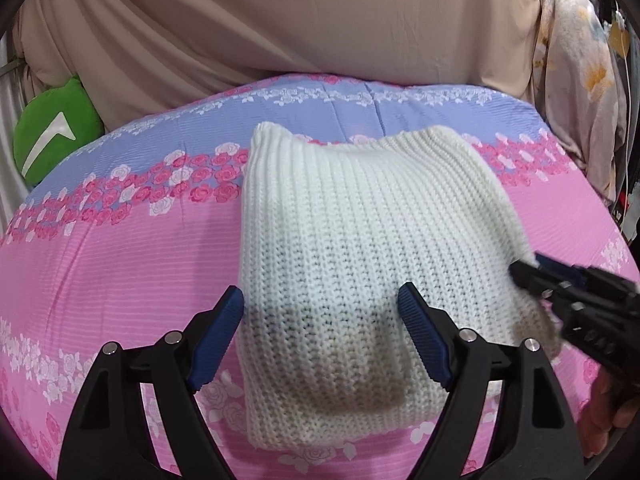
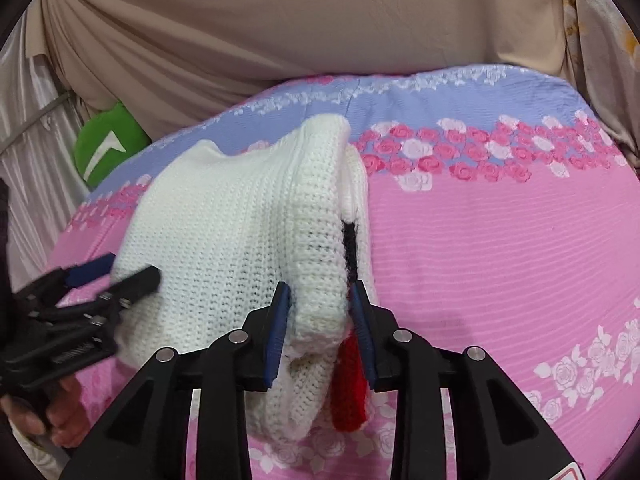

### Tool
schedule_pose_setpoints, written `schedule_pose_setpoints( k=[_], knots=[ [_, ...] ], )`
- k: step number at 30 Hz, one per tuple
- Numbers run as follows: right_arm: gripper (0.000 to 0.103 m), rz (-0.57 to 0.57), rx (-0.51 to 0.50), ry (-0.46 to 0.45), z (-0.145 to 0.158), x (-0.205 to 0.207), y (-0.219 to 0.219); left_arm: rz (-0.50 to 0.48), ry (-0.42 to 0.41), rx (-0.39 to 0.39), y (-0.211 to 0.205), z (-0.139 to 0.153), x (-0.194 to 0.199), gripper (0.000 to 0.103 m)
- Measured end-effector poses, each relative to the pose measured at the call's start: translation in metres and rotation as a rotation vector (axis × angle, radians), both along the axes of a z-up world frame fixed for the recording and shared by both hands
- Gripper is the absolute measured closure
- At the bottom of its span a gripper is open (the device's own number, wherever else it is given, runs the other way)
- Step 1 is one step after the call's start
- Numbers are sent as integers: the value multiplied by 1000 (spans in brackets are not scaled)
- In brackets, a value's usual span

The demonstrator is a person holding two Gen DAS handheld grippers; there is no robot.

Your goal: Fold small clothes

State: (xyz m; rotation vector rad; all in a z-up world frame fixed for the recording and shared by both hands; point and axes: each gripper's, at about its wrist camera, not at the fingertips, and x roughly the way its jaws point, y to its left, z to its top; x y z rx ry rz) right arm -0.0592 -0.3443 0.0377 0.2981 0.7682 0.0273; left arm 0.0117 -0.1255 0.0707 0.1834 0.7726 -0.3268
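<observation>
A white knit garment [image 1: 360, 240] lies folded on the pink and lilac rose bedspread [image 1: 120, 260]. My left gripper [image 1: 320, 292] hovers over its near part, open wide, with the blue pads [image 1: 220, 336] standing apart from the cloth. My right gripper [image 2: 320, 286] is at the garment's right edge, where a thick rolled fold of the white knit [image 2: 240, 220] fills the gap and touches both pads. A red knit part [image 2: 350, 392] and a black strip [image 2: 350, 248] show at that fold. Each gripper appears in the other's view: right gripper [image 1: 528, 268], left gripper [image 2: 132, 270].
A green cushion [image 1: 56, 136] sits at the bed's far left, against a draped beige sheet [image 1: 300, 20]. A floral cloth [image 1: 580, 80] hangs at the far right. A person's hand [image 1: 608, 408] holds the right gripper; another hand [image 2: 60, 420] holds the left.
</observation>
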Motion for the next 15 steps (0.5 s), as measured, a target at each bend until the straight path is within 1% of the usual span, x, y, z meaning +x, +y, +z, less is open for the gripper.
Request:
schedule_pose_setpoints(
  k=[2, 6, 8, 12, 13, 14, 15],
  knots=[
    [73, -9, 11, -26, 9, -6, -2, 7, -8, 10, -1, -3, 0, 25],
    [64, -9, 22, -47, 18, -11, -5, 12, -14, 15, -4, -3, 1, 23],
    [58, -3, 25, -43, 19, -8, -4, 11, -12, 13, -4, -2, 3, 22],
    [56, 9, 22, -10, 8, 5, -1, 12, -13, 17, -6, -2, 4, 22],
    [59, 11, 22, 4, 3, 10, 0, 11, -13, 17, -6, -2, 4, 22],
    [76, 22, 32, 12, 0, 13, 1, 10, -14, 18, -6, -2, 4, 22],
    [77, 28, 47, 5, 0, 13, 1, 10, -14, 18, -6, -2, 4, 22]
  ],
)
